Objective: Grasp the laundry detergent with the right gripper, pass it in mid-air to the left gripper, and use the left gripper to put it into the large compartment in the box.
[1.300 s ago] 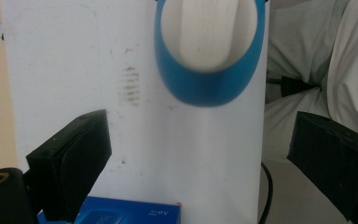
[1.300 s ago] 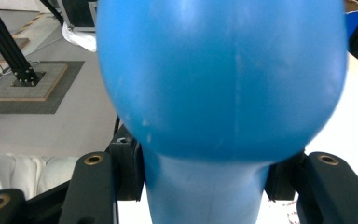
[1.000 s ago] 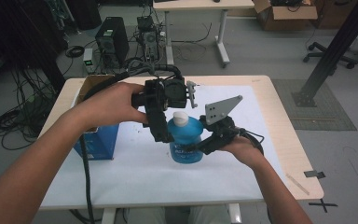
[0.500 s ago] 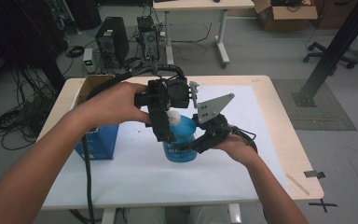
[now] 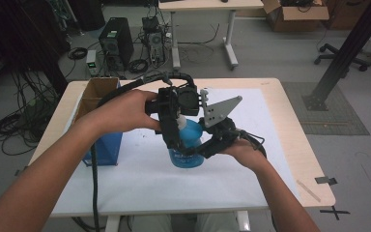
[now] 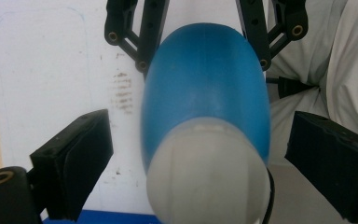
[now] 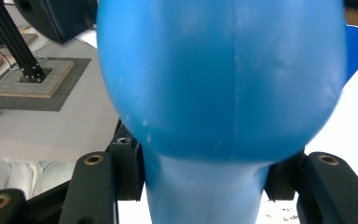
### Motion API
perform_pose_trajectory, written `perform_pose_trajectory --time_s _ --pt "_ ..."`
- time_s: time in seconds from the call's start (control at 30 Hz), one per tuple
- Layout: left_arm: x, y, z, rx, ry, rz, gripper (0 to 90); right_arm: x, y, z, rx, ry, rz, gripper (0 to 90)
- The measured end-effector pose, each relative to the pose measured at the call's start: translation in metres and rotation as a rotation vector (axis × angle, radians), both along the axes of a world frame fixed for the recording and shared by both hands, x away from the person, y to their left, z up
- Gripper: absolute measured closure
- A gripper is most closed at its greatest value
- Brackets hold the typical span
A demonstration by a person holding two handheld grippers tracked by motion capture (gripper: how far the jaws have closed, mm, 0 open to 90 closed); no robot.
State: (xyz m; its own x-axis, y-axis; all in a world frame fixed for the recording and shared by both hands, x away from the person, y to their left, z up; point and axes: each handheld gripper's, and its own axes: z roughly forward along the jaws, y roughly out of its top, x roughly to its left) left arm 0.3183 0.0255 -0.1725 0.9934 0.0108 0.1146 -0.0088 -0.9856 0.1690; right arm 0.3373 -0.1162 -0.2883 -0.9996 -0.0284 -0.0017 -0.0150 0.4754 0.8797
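Note:
A blue bottle (image 5: 187, 147) with a whitish cap is held above the white sheet near the table's middle. My right gripper (image 5: 204, 147) comes in from the right and is shut on the bottle's body, its jaws pressed on both sides (image 7: 205, 175). From above, my left gripper (image 5: 173, 137) hangs over the cap. In the left gripper view the cap (image 6: 207, 179) lies between the two pads (image 6: 77, 156), which stand wide apart and touch nothing. The blue bottle (image 7: 223, 79) looms large in the right gripper view.
An open cardboard box with blue sides (image 5: 99, 128) stands at the table's left. A white sheet (image 5: 261, 145) covers most of the wooden table (image 5: 297, 145). On the floor behind lie computer towers and cables (image 5: 125, 46). A black cable trails off the front edge.
The right gripper has carried the bottle a little to the left, under the left gripper. The cap now sits between the left gripper's open jaws.

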Motion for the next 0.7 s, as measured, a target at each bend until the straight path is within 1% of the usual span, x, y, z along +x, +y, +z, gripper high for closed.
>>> perform_pose_trajectory --time_s 0.13,0.37,0.7 --pt "0.0005 -0.0021 -0.0037 0.008 -0.007 -0.005 11.2 0.0001 -0.0003 0.0001 0.001 -0.004 -0.001 43.5" --pt "0.0000 -0.0036 -0.0070 0.011 -0.002 -0.013 18.5 0.0000 -0.0006 -0.0005 0.002 -0.004 -0.002 43.5" --pt "-0.0014 -0.0041 -0.0080 0.011 0.007 -0.025 26.2 0.0000 -0.0015 -0.0008 0.005 -0.006 -0.003 43.5"
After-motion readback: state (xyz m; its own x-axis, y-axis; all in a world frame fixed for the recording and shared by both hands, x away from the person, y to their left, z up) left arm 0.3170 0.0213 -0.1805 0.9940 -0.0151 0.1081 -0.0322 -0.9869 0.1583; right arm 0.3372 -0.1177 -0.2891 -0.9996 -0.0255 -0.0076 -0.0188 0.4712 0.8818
